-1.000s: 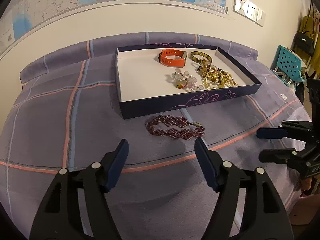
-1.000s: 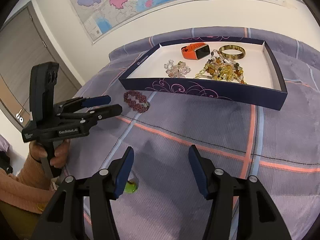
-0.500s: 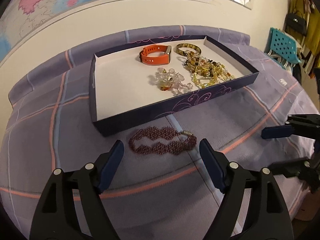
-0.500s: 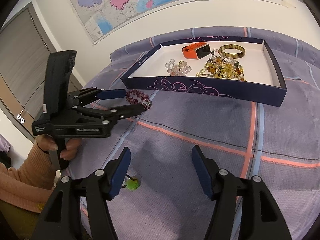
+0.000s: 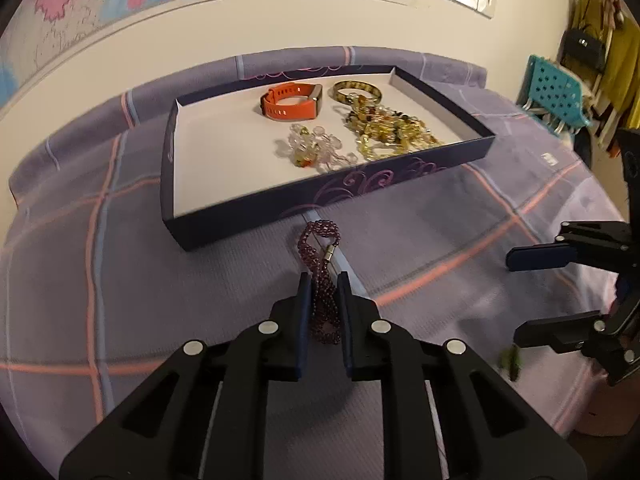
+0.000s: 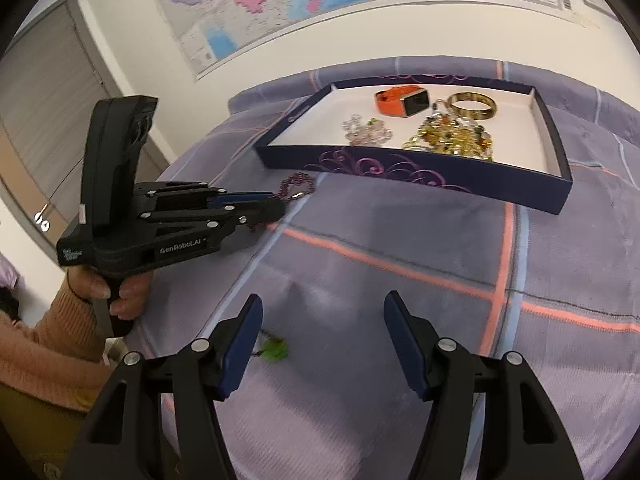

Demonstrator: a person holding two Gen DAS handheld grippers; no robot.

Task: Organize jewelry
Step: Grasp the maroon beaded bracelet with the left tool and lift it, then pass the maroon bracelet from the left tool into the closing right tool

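My left gripper [image 5: 322, 280] is shut on a dark purple bead bracelet [image 5: 320, 248], which trails forward onto the cloth just in front of the navy tray [image 5: 320, 200]. The bracelet also shows in the right wrist view [image 6: 296, 188] at the left gripper's [image 6: 276, 208] tips. The tray holds an orange watch [image 5: 290, 100], an amber bangle [image 5: 356, 90], a clear bead bracelet [image 5: 316, 148] and a yellow bead pile [image 5: 388, 128]. My right gripper [image 6: 322, 332] is open and empty over the cloth, with a small green piece [image 6: 274, 350] by its left finger.
The table wears a purple plaid cloth [image 6: 400, 260]. A wall with a map stands behind the tray. A teal chair [image 5: 554, 92] and hanging bags stand at the right. A door [image 6: 48, 100] is at the left in the right wrist view.
My left gripper moved forward onto the purple bracelet and closed on it, bunching it lengthwise between the fingers. My right gripper stayed open and shifted only slightly.
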